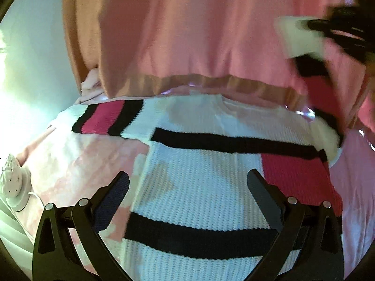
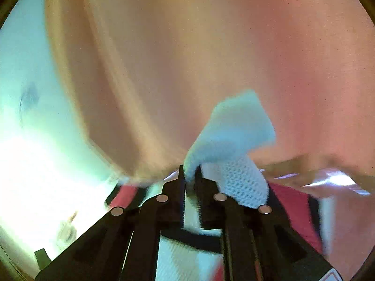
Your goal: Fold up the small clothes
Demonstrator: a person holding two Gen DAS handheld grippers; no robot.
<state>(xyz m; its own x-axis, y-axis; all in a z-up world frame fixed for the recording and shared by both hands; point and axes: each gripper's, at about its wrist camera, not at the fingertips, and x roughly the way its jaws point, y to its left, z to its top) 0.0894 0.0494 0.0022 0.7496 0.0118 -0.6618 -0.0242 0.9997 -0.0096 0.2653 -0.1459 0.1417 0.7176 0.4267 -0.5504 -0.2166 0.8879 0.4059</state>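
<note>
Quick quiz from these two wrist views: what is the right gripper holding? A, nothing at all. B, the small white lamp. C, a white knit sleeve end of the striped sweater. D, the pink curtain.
C: in the right wrist view the right gripper has its jaws pinched on the white knit sleeve end of the striped sweater, lifted off the bed.

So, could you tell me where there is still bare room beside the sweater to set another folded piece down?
Bare pink bedspread lies left of the sweater, between it and the white lamp; a narrower strip shows at its right. The far side is crowded: pink curtain, and right tongs holding a sleeve.
</note>
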